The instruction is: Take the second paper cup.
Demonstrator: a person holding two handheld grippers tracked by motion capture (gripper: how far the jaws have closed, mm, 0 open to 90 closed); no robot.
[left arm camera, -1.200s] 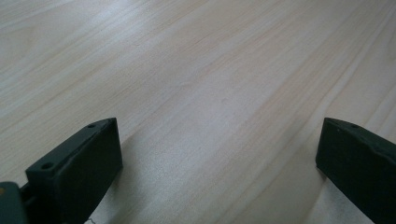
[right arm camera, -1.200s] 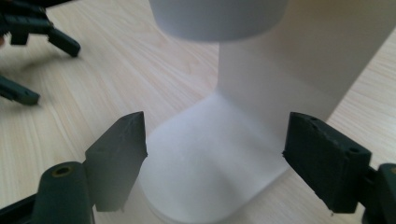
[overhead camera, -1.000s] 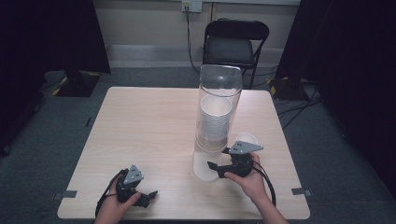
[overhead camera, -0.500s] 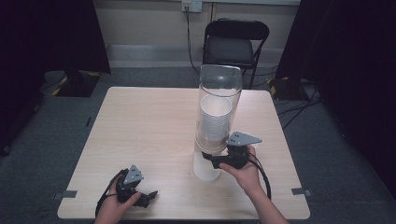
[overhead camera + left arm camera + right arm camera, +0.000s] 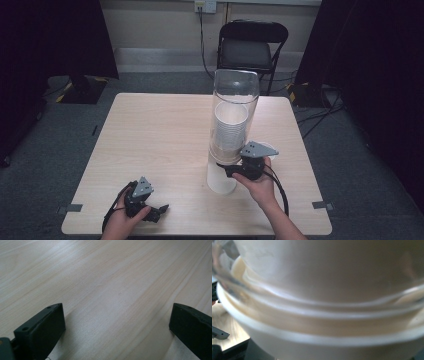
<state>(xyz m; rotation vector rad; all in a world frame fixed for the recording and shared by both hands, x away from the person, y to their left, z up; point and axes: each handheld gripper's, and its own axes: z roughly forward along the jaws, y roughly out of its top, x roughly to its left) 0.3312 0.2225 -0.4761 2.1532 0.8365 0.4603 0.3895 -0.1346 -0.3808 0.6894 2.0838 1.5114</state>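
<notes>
A tall clear tube (image 5: 235,92) stands on the table and holds a stack of white cups (image 5: 231,127). The lowest white cup (image 5: 220,180) sticks out below the tube. My right gripper (image 5: 226,170) reaches in from the right at this cup's rim; its jaws have just been closing and are shut on the cup. In the right gripper view the cup's wall (image 5: 324,345) and the tube's lower edge (image 5: 312,302) sit very close and blurred. My left gripper (image 5: 159,210) rests on the table's front left, open with only bare wood between its jaws (image 5: 115,325).
The pale wooden table (image 5: 150,130) has wide free room on its left half. A white round rim (image 5: 270,148) peeks out just behind the right gripper's grey plate. A black folding chair (image 5: 250,45) stands beyond the far edge.
My right gripper has shifted up and in toward the tube's base, and its jaws now meet the lowest cup. The left gripper has stayed put.
</notes>
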